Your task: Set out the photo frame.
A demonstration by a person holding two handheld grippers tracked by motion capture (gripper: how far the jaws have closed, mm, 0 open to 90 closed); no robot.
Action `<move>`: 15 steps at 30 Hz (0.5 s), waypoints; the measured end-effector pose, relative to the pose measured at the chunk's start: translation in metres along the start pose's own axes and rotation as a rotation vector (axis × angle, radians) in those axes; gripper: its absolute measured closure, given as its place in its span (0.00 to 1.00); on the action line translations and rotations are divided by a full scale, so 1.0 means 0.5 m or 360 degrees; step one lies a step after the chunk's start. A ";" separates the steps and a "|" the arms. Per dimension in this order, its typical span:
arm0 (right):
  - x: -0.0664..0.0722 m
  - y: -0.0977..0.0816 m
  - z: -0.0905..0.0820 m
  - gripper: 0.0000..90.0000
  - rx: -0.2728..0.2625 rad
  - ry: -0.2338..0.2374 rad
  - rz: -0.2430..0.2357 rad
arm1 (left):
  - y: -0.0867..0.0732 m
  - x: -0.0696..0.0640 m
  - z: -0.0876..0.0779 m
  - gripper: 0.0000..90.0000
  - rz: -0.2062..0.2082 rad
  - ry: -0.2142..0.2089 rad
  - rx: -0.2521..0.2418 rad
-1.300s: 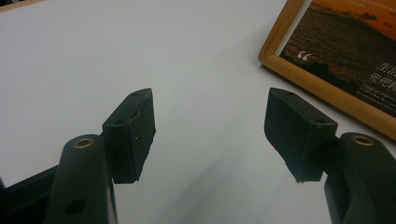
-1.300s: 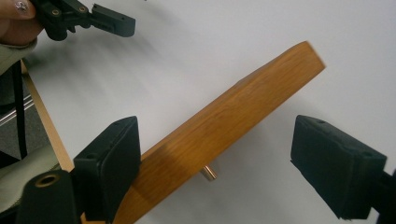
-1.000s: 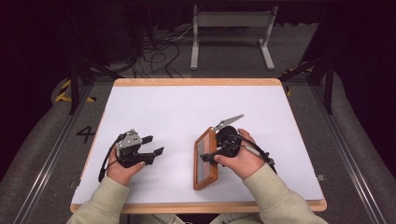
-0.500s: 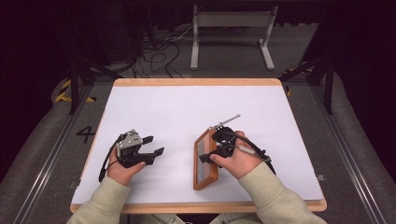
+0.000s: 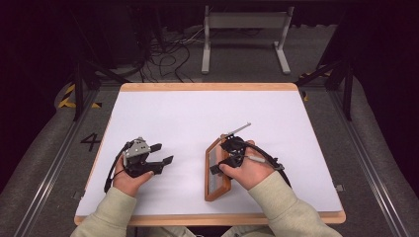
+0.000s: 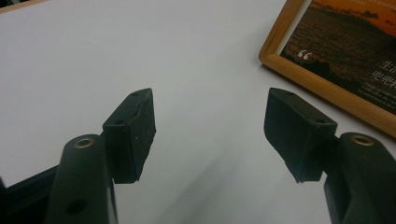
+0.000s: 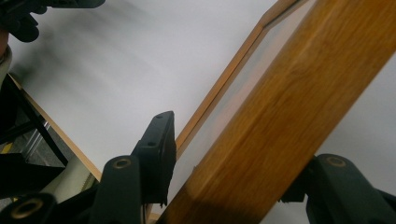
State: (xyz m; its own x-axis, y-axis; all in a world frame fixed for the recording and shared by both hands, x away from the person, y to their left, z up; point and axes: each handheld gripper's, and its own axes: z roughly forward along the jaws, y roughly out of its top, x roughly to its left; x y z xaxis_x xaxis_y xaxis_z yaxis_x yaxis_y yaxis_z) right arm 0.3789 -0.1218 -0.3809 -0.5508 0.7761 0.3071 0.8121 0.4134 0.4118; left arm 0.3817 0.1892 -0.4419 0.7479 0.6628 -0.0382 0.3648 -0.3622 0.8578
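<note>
A wooden picture frame (image 5: pixel 218 170) stands tipped up on its long edge on the white table (image 5: pixel 197 113), in front of the person's right hand. My right gripper (image 5: pixel 220 160) is shut on its near side rail. In the right gripper view that wooden rail (image 7: pixel 289 93) runs diagonally between the jaws of the right gripper (image 7: pixel 229 158). My left gripper (image 5: pixel 163 153) rests on the table to the left, open and holding nothing. The left gripper (image 6: pixel 210 100) view has the frame's corner (image 6: pixel 322 86) at the upper right, with a dark sunset picture and white text.
A metal stand (image 5: pixel 244 34) and loose cables (image 5: pixel 163 54) lie on the floor beyond the table's far edge. The table's wooden rim (image 5: pixel 207 87) borders the white top. Part of the left gripper (image 7: pixel 28 14) shows at the top left of the right gripper view.
The right hand and its gripper have turned slightly on the frame, and the grey plate on top has swung a little. The left gripper has stayed put.
</note>
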 end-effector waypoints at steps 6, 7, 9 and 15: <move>0.001 0.003 -0.010 0.70 0.0028 -0.0030 0.0010 | 0.000 0.000 0.001 0.38 -0.0004 -0.0001 -0.0001; -0.001 0.004 -0.012 0.73 0.0026 -0.0031 0.0012 | -0.001 -0.001 0.002 0.38 -0.0012 -0.0005 -0.0001; -0.005 0.005 -0.015 0.76 0.0036 -0.0002 0.0022 | -0.001 -0.003 0.003 0.39 -0.0016 -0.0010 0.0008; -0.006 0.007 -0.023 0.79 0.0044 0.0038 -0.0003 | -0.002 -0.004 0.006 0.39 -0.0004 -0.0009 0.0011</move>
State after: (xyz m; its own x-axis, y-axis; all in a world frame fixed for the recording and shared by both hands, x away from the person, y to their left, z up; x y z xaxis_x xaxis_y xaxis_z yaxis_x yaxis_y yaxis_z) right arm 0.3812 -0.1281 -0.3707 -0.5563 0.7639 0.3270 0.8160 0.4279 0.3886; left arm 0.3813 0.1864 -0.4441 0.7502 0.6598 -0.0433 0.3704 -0.3651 0.8541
